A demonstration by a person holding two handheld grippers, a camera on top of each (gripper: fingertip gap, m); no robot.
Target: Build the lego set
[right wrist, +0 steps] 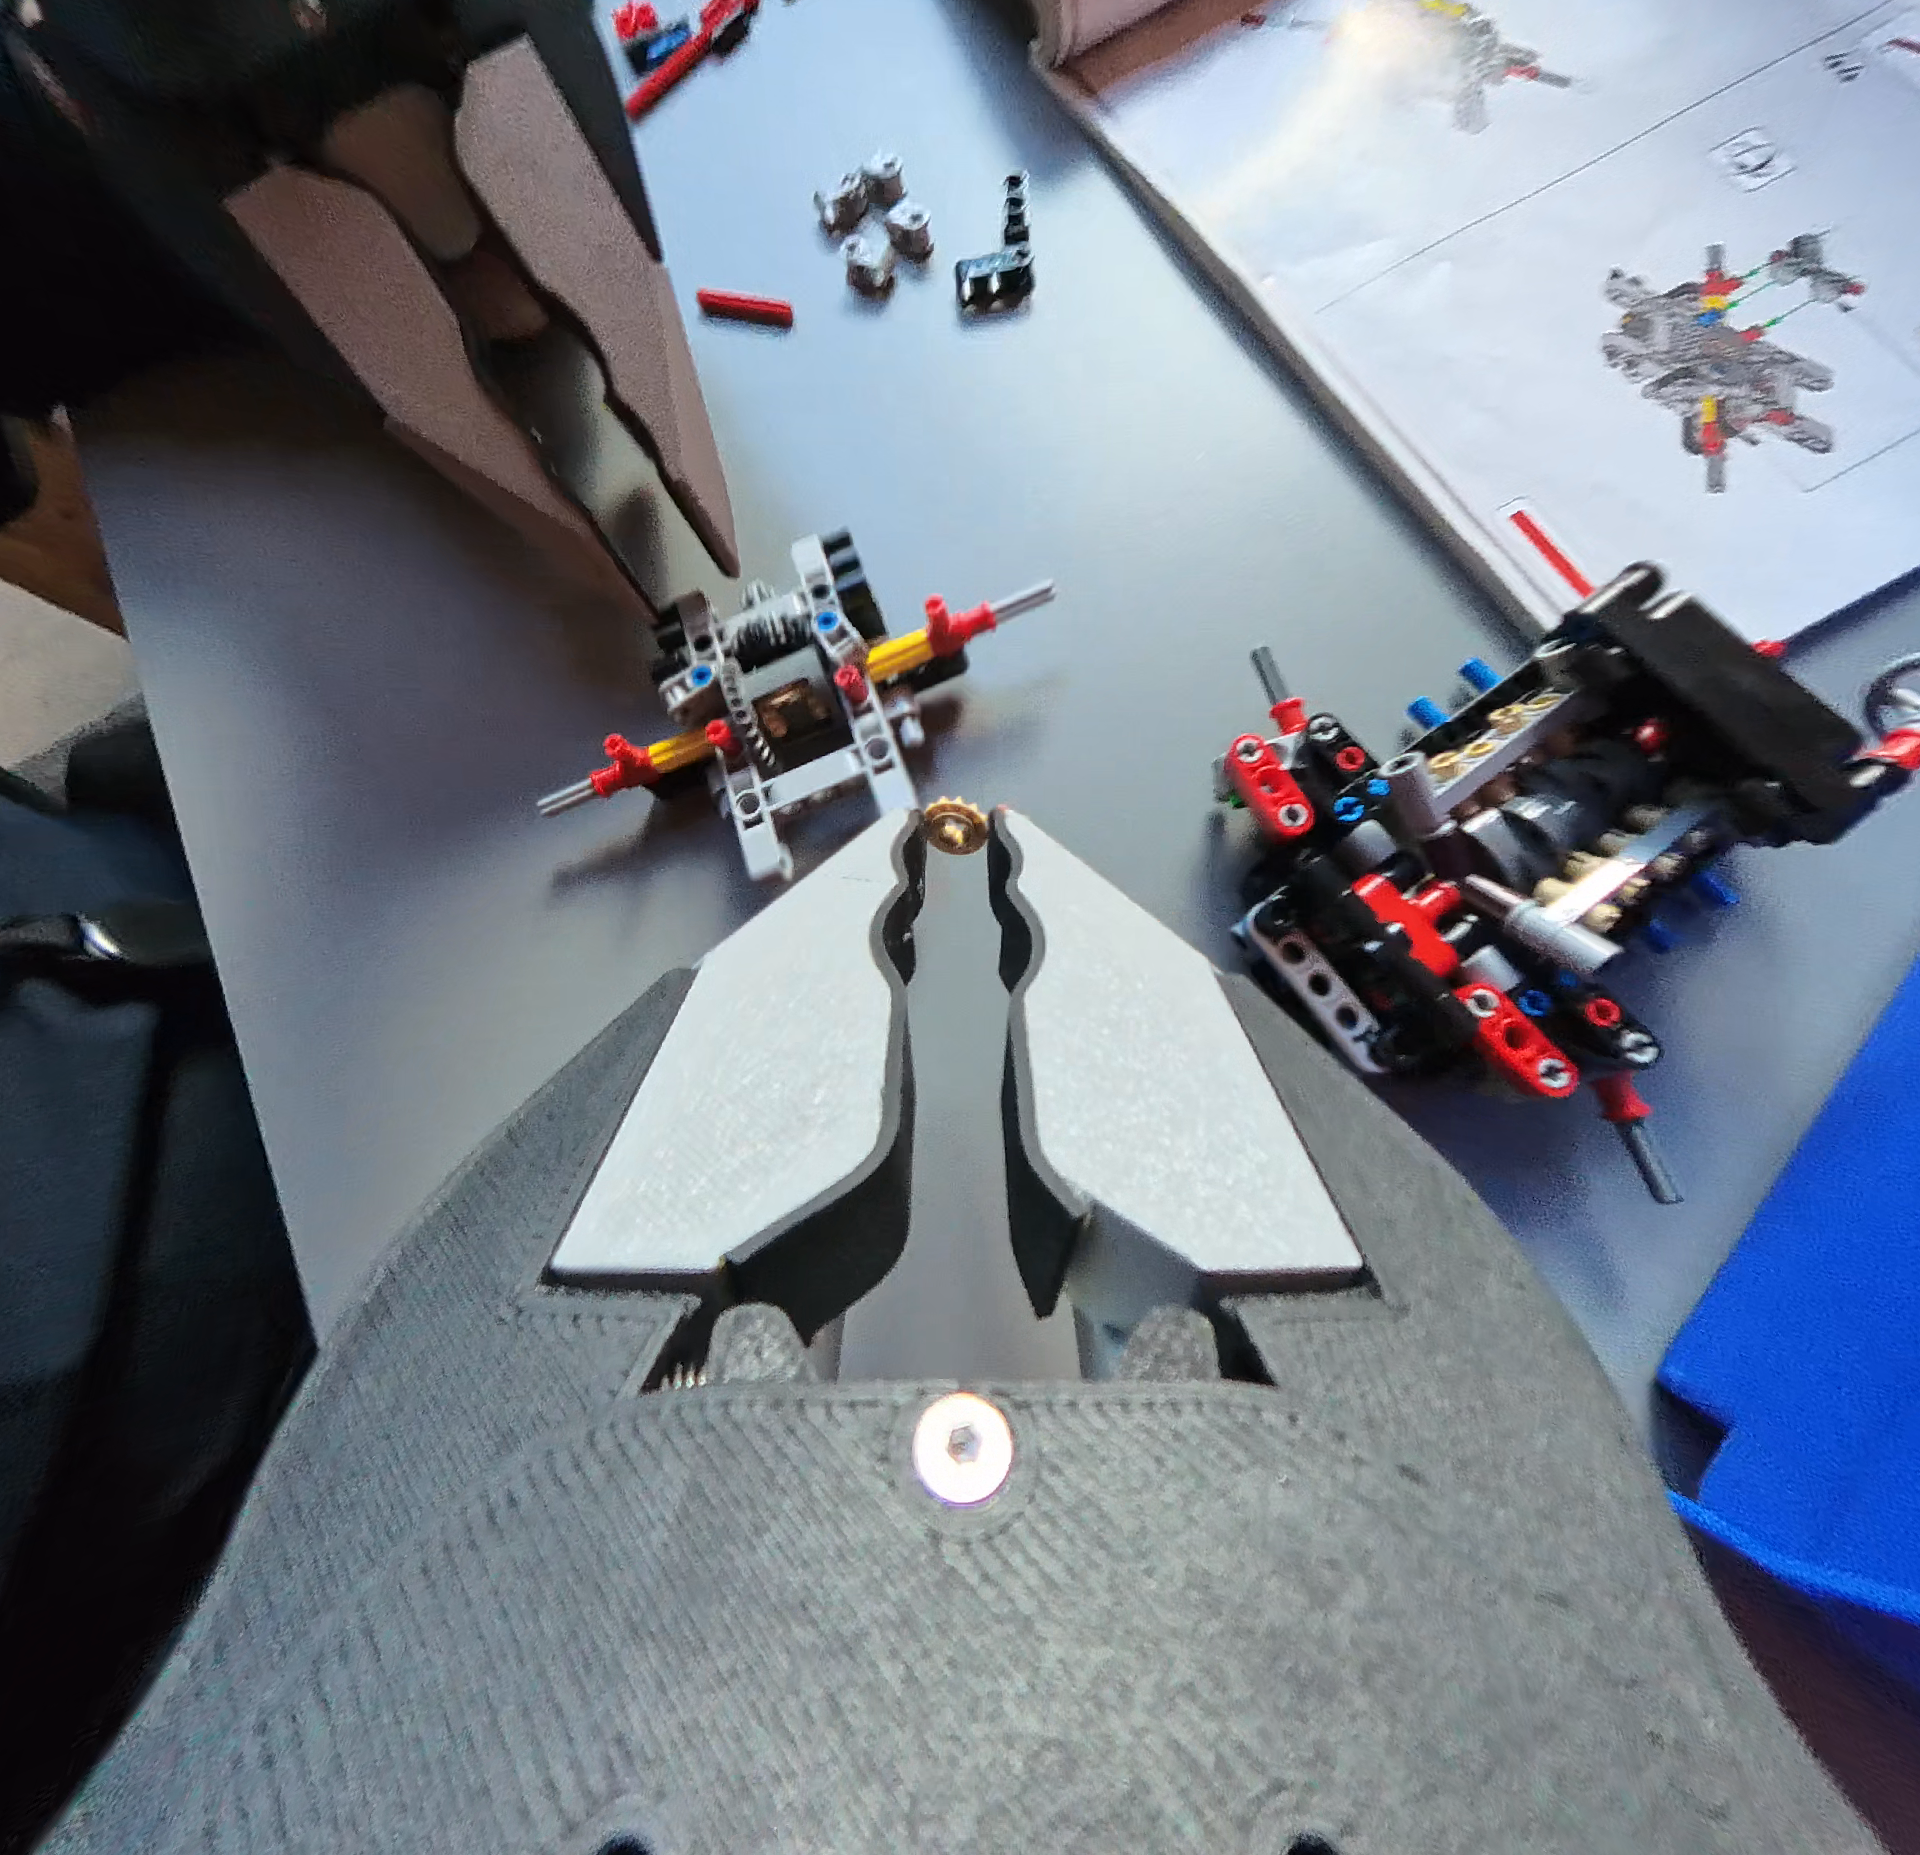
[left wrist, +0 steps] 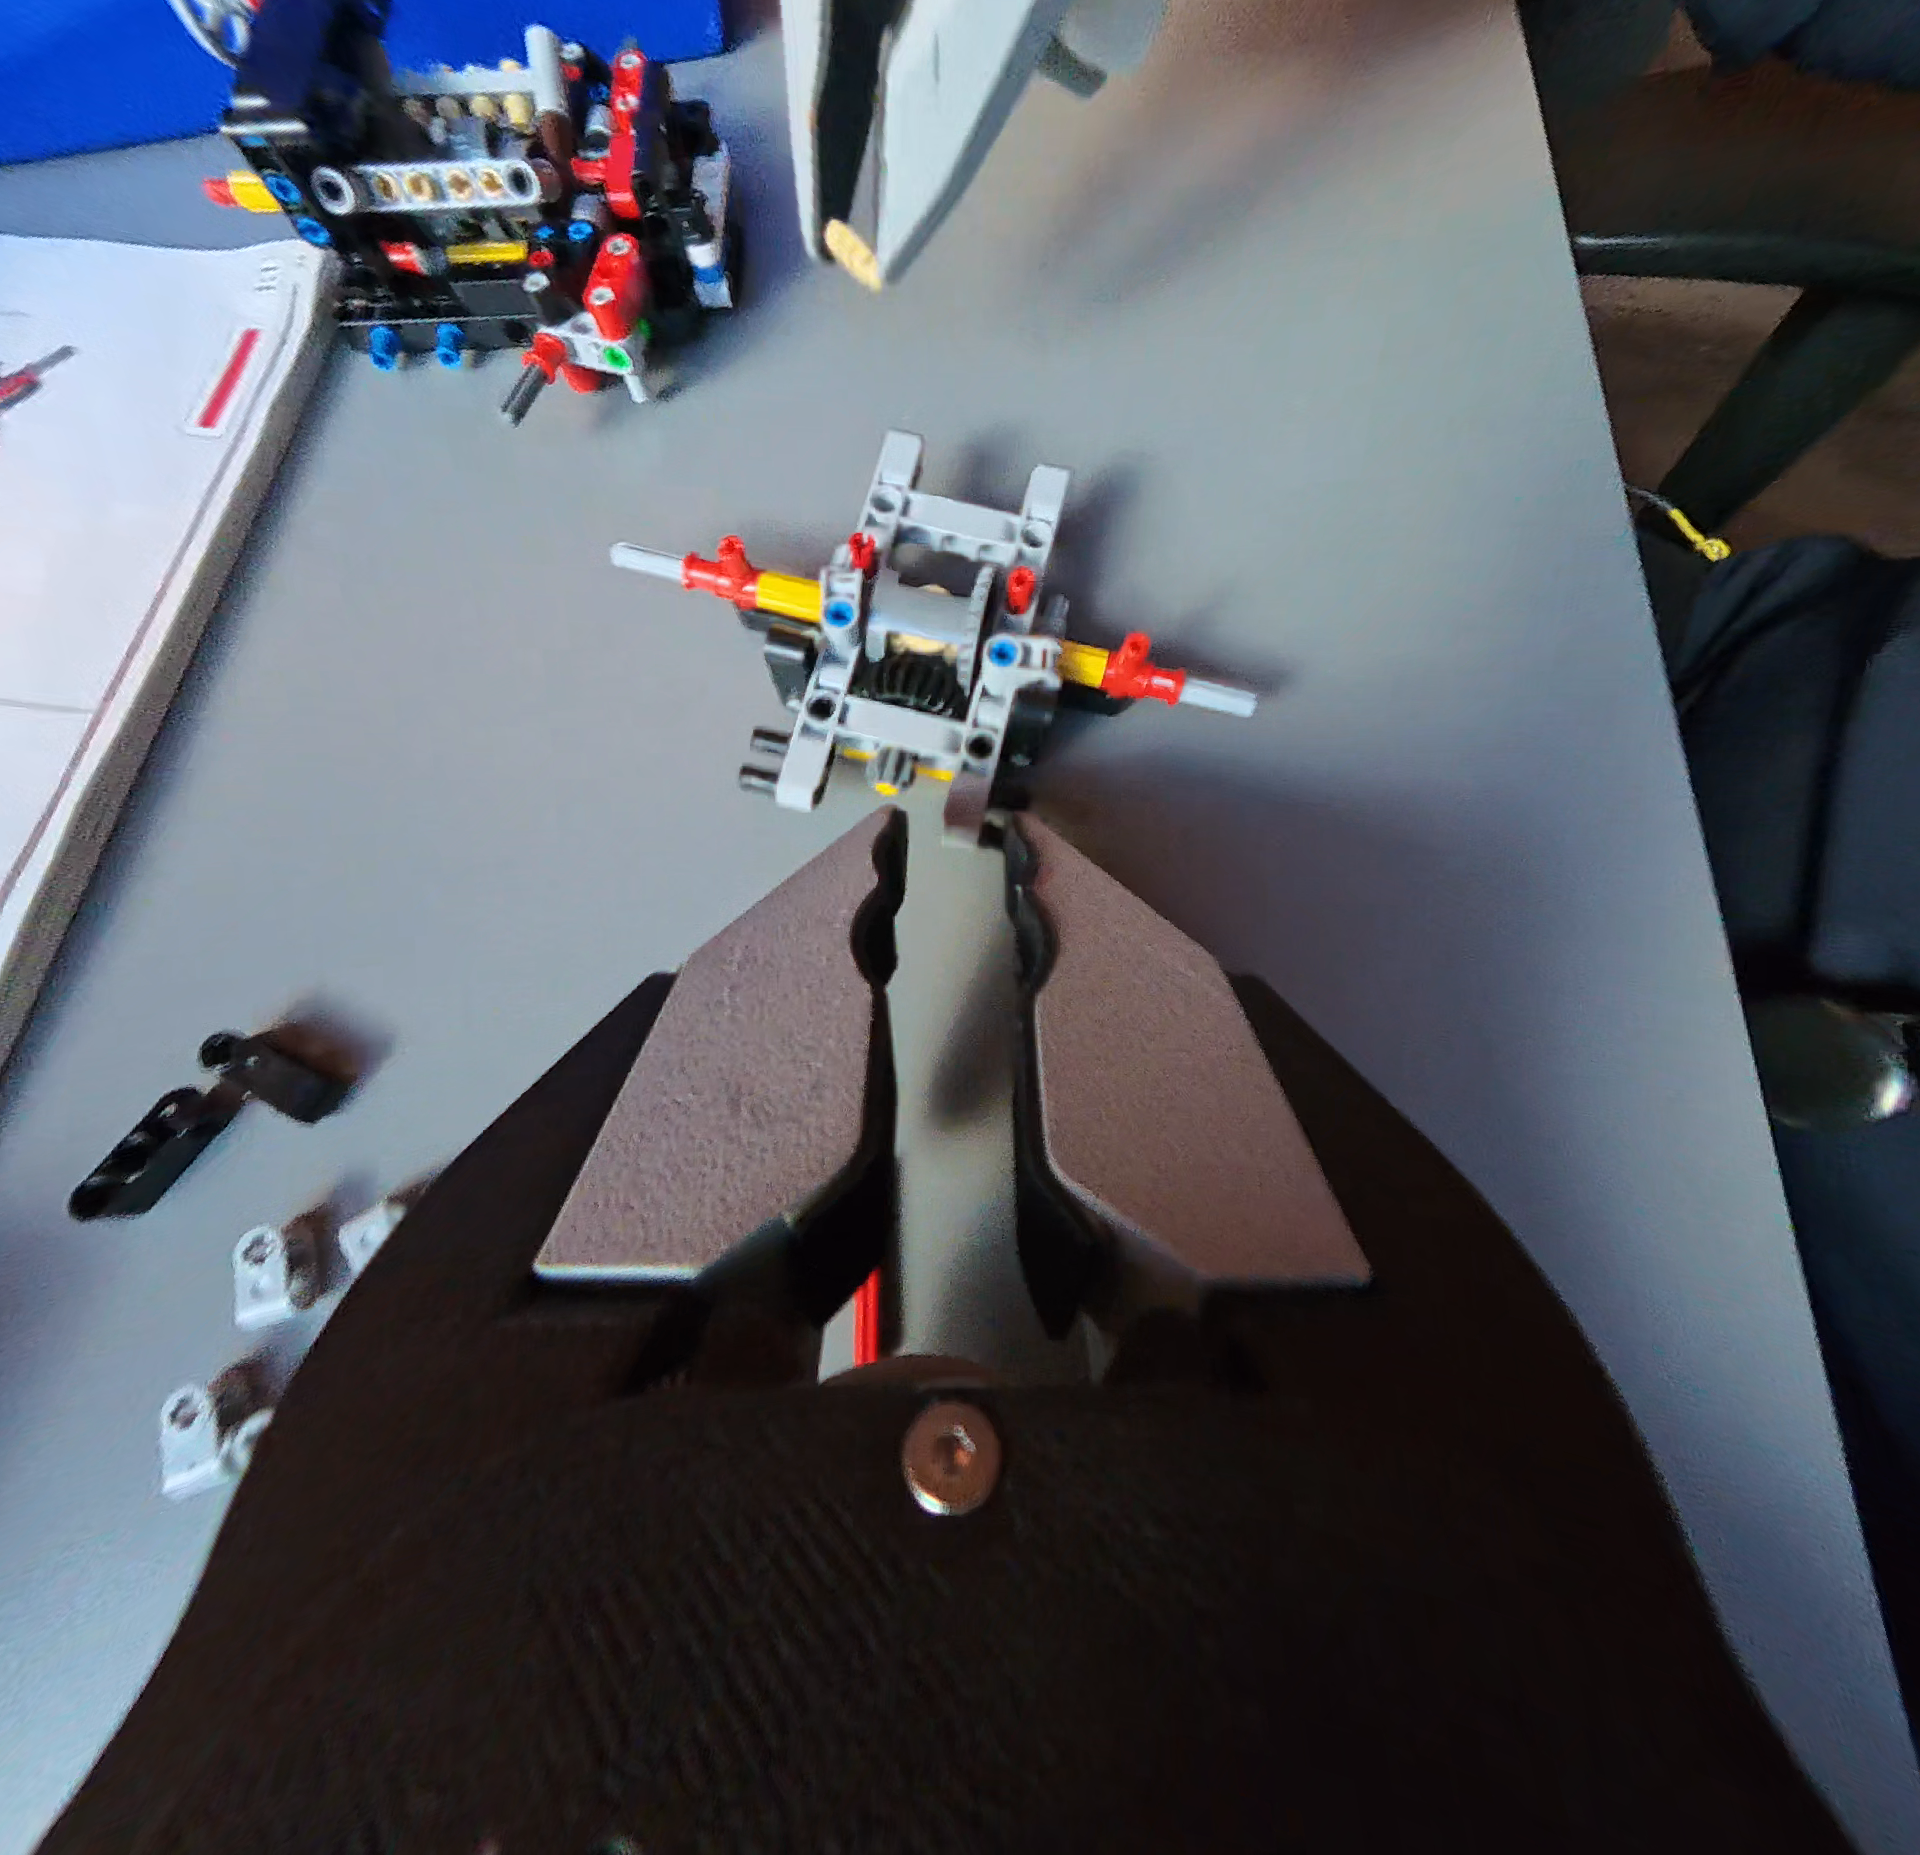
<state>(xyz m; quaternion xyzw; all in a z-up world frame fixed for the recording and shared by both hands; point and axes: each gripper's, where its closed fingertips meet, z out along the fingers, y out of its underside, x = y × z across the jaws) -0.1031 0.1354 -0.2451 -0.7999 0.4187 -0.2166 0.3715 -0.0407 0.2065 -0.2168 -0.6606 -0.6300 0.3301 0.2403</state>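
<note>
Right gripper [right wrist: 954, 837] clamped on tan gear [right wrist: 953, 826], left gripper [left wrist: 951, 829] parted before grey axle assembly [left wrist: 920, 621]; instruction booklet [right wrist: 1507, 247] upper right, print illegible.

Soft daylight, perhaps from one side; motion blur; edges warped.

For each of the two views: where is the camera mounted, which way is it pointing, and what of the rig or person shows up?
Left wrist view: sits on the left gripper, looks along its brown fingers at the grey axle assembly on the table; jaws apart, nothing gripped; right gripper opposite.
Right wrist view: sits on the right gripper, faces back the other way; a small tan gear pinched at its grey tips; left gripper upper left.
Shared: axle assembly, larger black build, instruction booklet.
</note>
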